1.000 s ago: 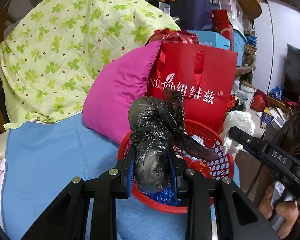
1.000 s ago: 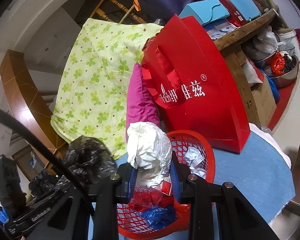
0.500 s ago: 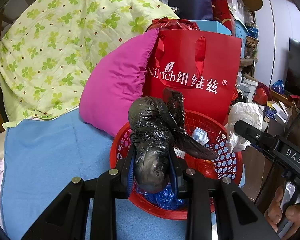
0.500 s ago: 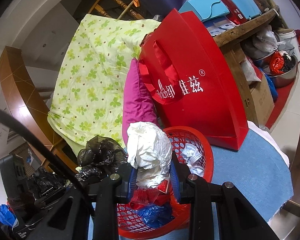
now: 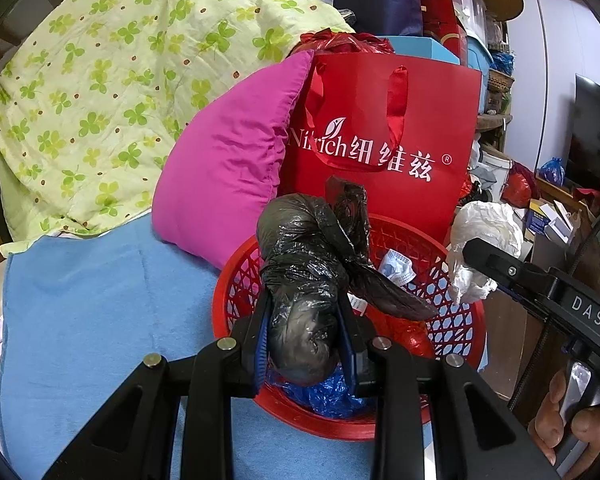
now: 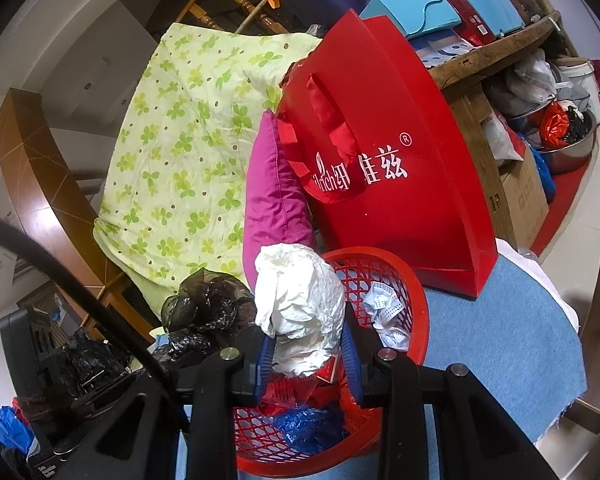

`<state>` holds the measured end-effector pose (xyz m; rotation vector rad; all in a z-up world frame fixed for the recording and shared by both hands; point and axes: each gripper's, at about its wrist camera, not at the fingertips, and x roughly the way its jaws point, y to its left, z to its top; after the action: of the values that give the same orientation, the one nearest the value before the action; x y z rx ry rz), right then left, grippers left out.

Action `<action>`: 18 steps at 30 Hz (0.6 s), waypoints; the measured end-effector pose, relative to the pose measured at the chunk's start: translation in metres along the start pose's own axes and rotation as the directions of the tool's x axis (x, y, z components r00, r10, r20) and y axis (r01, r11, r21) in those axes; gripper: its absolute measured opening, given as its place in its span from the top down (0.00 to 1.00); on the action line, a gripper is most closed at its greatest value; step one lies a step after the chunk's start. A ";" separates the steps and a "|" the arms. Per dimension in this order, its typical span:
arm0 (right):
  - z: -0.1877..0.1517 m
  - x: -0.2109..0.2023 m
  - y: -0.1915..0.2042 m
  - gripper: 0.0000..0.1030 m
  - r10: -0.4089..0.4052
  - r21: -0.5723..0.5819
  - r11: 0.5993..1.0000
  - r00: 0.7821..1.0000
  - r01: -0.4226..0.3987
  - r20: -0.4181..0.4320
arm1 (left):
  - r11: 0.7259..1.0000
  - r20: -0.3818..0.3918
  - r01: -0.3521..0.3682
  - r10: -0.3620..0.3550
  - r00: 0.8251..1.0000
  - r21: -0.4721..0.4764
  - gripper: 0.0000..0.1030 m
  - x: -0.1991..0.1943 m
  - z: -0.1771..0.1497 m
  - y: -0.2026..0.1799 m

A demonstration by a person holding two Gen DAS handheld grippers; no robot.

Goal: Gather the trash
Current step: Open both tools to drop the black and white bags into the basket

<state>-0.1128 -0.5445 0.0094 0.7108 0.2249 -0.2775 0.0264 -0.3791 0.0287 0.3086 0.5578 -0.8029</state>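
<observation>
A pale green quilt (image 5: 100, 92) printed with clover leaves is heaped at the back, soft and rumpled, over a blue terry cloth (image 5: 100, 292) that covers the surface below. Against the quilt leans a plump magenta pillow (image 5: 228, 168), and beside it stands a stiff, glossy red paper bag (image 5: 384, 136) with ribbon handles and white lettering. In front of the bag sits a round red plastic basket (image 5: 236, 280) with latticed walls, holding crumpled blue plastic (image 6: 312, 428), red wrappers and a white face mask (image 6: 380, 304).

The left gripper (image 5: 304, 340) hangs over the near rim of the basket, its blue-padded jaws closed tight on a knotted black plastic bag (image 5: 312, 264), shiny and wrinkled; the bag's bulk bulges above the jaws and a loose tail droops toward the right. The right gripper (image 6: 306, 348) is just beside it at the basket's other edge, jaws pinched on a crumpled white plastic wad (image 6: 300, 304) that rises above the pads over the basket's contents.
</observation>
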 end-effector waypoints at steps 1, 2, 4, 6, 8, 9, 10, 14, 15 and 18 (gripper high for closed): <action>0.000 0.000 0.000 0.68 0.000 -0.001 1.000 1.000 0.000 -0.001 | 1.000 0.000 0.001 -0.001 1.000 -0.001 0.69 0.000 0.000 0.000; 0.000 0.001 0.000 0.68 -0.001 -0.002 1.000 1.000 0.001 -0.003 | 1.000 0.000 0.001 -0.001 1.000 -0.001 0.69 0.000 0.000 0.000; 0.000 0.002 0.000 0.67 -0.001 -0.002 1.000 1.000 0.001 -0.006 | 1.000 -0.001 0.001 -0.001 1.000 -0.002 0.69 0.000 0.000 0.000; 0.000 0.003 0.000 0.67 -0.001 -0.001 1.000 1.000 0.001 -0.011 | 1.000 -0.004 0.001 -0.001 1.000 -0.005 0.69 0.001 -0.001 0.001; 0.000 0.004 0.000 0.67 -0.001 -0.003 1.000 1.000 0.001 -0.015 | 1.000 -0.009 0.000 0.000 1.000 -0.009 0.65 0.001 -0.001 0.002; 0.000 0.005 0.000 0.67 -0.001 -0.004 1.000 1.000 0.001 -0.017 | 1.000 -0.008 -0.003 0.003 1.000 -0.011 0.59 0.001 -0.002 0.002; 0.000 0.006 0.000 0.67 0.000 -0.005 1.000 1.000 0.000 -0.020 | 1.000 -0.004 -0.008 0.008 1.000 -0.013 0.52 0.000 -0.002 0.002; -0.001 0.008 0.002 0.67 0.000 -0.009 1.000 1.000 0.000 -0.028 | 0.999 0.015 -0.029 0.029 0.999 -0.016 0.39 -0.005 -0.002 0.005; -0.002 0.009 0.003 0.67 -0.001 -0.011 1.000 1.000 0.000 -0.030 | 0.999 0.016 -0.032 0.033 0.999 -0.017 0.38 -0.005 -0.002 0.005; -0.002 0.012 0.004 0.67 0.000 -0.017 1.000 0.999 -0.001 -0.037 | 0.999 0.019 -0.045 0.045 0.999 -0.026 0.32 -0.009 -0.002 0.009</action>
<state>-0.1007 -0.5422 0.0073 0.6993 0.2623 -0.2617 0.0272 -0.3663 0.0328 0.2890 0.5409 -0.7542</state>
